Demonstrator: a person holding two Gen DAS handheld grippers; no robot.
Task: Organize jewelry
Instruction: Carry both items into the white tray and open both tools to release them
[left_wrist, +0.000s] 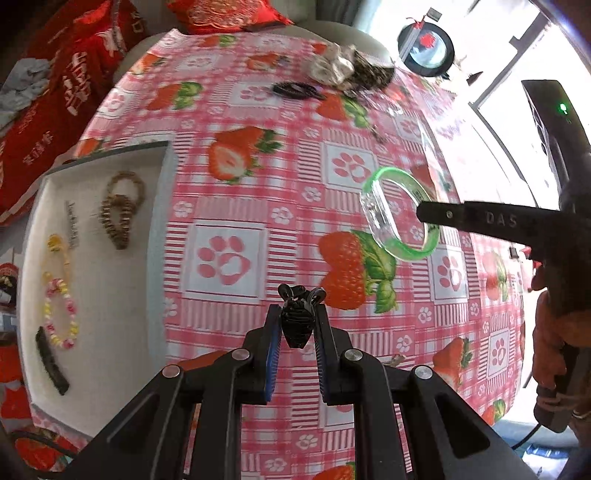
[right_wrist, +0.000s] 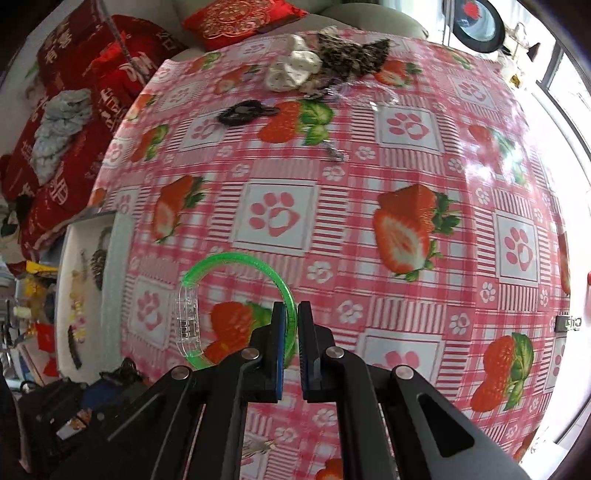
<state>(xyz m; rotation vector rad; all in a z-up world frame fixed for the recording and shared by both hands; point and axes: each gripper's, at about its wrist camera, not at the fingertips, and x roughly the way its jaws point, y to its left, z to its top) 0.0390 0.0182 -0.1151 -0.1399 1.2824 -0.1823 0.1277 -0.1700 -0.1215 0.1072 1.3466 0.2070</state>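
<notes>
My left gripper (left_wrist: 295, 314) is shut on a small black hair claw clip (left_wrist: 295, 319), held above the strawberry tablecloth, right of the white tray (left_wrist: 110, 332). The tray holds brown coiled hair ties (left_wrist: 118, 218), a beaded bracelet (left_wrist: 61, 314), a yellow bead string (left_wrist: 57, 254), a silver clip and a dark barrette (left_wrist: 51, 363). My right gripper (right_wrist: 290, 314) is shut on a green and clear bangle (right_wrist: 192, 314), held above the table; it shows in the left wrist view (left_wrist: 395, 218) too, off to the right. The tray (right_wrist: 64, 295) lies at the right wrist view's left edge.
At the table's far side lie black hair ties (right_wrist: 243, 110), a white scrunchie (right_wrist: 295, 70), a leopard-print scrunchie (right_wrist: 351, 55) and a small metal piece (right_wrist: 334, 153). Red cushions (right_wrist: 92, 92) sit beyond the left edge. A window is at right.
</notes>
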